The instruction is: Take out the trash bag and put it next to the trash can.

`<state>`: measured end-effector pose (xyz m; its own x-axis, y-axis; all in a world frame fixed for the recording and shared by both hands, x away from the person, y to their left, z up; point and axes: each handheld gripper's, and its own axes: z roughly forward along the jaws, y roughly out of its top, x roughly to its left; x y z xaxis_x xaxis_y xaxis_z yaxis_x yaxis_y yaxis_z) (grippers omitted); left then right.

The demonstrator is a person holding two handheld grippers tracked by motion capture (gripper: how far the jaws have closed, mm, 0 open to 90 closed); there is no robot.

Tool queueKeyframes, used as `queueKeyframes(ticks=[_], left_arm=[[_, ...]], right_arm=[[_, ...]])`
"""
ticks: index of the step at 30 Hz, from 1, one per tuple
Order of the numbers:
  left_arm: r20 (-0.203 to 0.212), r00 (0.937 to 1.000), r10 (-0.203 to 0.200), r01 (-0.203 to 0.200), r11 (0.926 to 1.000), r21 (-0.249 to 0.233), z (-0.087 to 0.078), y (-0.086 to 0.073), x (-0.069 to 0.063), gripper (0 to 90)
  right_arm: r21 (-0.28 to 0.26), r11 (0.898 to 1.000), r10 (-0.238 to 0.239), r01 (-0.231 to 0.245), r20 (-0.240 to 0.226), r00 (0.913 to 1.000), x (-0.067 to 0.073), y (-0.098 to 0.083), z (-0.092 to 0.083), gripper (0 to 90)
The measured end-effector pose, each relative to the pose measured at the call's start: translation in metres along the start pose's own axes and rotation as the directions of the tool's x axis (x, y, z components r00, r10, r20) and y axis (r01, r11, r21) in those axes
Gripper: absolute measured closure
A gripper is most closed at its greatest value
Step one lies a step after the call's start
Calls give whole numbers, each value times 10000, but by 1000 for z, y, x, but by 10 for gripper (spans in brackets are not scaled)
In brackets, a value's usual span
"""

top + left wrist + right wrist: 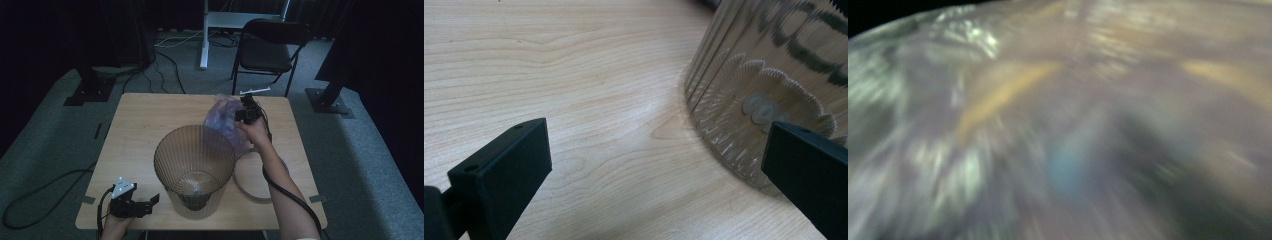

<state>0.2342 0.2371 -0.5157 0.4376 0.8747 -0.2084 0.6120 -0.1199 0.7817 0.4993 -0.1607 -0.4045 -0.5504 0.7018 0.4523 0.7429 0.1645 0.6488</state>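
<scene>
Your right tool (248, 114) is at the crumpled plastic bag (223, 121) behind the ribbed bin (194, 170); whether it grips, you cannot tell. If the film slips it misses the bin. Your left tool (134, 204) rests wide open on the surface (145, 120), not steadying it

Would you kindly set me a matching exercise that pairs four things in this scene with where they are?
Things:
1. tall ribbed transparent plastic bin
2. crumpled thin purple plastic bag
3. left hand-held gripper
4. black folding chair

Places:
A. on the floor beyond the table
B. near the table's front left corner
C. standing upright at the table's middle front
D. behind the bin, at the right hand-held gripper

Pairs: 1-C, 2-D, 3-B, 4-A
</scene>
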Motion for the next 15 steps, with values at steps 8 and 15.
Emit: queueKeyframes(ticks=[8,15], left_arm=[[68,10000,-28,27,9999,98,1,0,-1,0],[9,10000,4,-4,9999,171,2,-1,-2,0]], right_arm=[[-225,9997,-122,115,-311,9994,-1,-3,-16,404],[-198,9967,-792,791,-28,9969,9,-10,-28,203]])
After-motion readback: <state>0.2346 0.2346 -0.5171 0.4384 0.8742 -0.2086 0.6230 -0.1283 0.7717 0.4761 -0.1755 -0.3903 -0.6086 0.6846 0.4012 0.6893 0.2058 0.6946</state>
